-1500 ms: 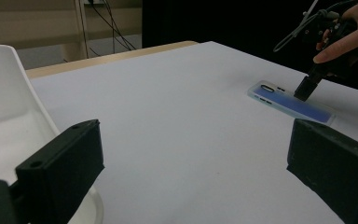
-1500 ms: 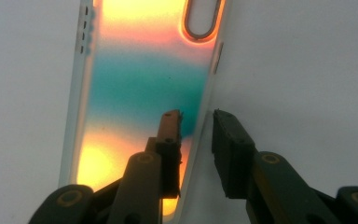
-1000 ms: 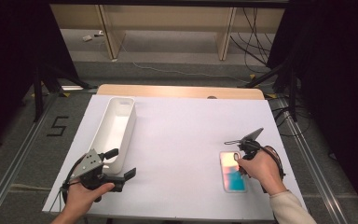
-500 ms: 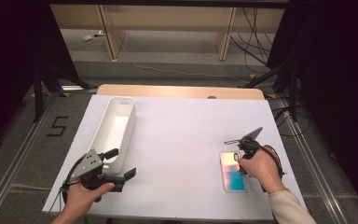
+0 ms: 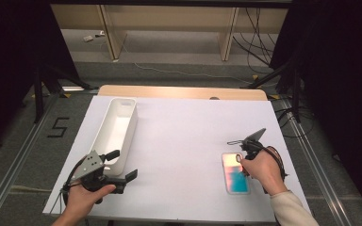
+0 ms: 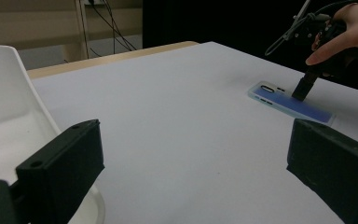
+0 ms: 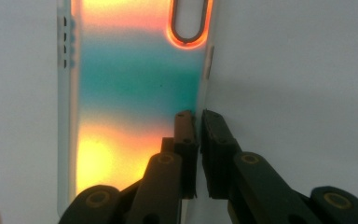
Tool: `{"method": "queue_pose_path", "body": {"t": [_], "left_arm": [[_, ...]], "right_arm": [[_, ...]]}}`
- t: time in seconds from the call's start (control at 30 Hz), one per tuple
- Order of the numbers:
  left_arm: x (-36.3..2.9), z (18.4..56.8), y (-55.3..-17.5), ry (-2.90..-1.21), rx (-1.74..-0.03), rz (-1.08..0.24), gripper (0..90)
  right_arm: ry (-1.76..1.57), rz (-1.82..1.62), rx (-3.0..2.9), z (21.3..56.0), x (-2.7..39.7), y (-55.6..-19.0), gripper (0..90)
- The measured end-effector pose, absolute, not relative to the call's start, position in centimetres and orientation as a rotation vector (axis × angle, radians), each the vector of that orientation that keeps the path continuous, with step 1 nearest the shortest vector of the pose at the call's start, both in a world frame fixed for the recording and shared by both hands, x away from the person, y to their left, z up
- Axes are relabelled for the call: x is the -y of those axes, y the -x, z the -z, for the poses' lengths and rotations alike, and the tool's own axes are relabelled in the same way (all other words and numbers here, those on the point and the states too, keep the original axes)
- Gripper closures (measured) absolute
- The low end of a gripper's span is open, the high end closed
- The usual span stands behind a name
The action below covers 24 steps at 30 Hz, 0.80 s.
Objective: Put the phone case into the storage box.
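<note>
Two claws are in play. My right claw (image 7: 198,123) has just been closing and now pinches the side rim of the phone case (image 7: 135,93), which lies flat on the white desk (image 5: 184,136) near its right front corner. I judge this to be the pick-up step; next I need a gentle lift, keeping the thin rim from slipping out. My left claw (image 5: 122,167) rests with jaws wide apart and nothing between them, just beside the white bin (image 5: 118,127). From above, my hand hides the pinch; the right gripper view shows it, with the rim caught between the two pads.
</note>
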<state>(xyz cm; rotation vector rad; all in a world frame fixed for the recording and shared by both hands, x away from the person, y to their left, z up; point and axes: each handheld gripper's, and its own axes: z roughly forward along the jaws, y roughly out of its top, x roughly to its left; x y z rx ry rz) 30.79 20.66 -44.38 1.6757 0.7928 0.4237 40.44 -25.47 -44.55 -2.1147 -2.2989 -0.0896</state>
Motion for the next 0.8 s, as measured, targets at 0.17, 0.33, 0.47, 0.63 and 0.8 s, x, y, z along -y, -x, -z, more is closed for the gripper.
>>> {"method": "queue_pose_path", "body": {"t": [0.17, 0.33, 0.47, 0.63, 0.8], "left_arm": [[-20.67, 44.38, -30.79, -1.676, -0.793, -0.423, 3.1], [-20.69, 44.38, -30.82, -1.678, -0.788, -0.425, 3.1], [-20.63, 44.39, -30.75, -1.67, -0.802, -0.418, 3.1], [-20.65, 44.38, -30.76, -1.673, -0.797, -0.421, 3.3], [-20.65, 44.39, -30.75, -1.67, -0.803, -0.419, 3.2]], "right_arm": [[2.152, 0.085, 2.275, 44.54, 25.44, -40.48, 87.3], [2.147, 0.099, 2.283, 44.64, 25.53, -40.46, 87.9], [2.147, 0.102, 2.279, 44.63, 25.5, -40.45, 87.9], [2.127, 0.096, 2.291, 44.35, 25.58, -40.41, 87.9], [2.139, 0.115, 2.286, 44.17, 25.49, -40.41, 87.8]]}}
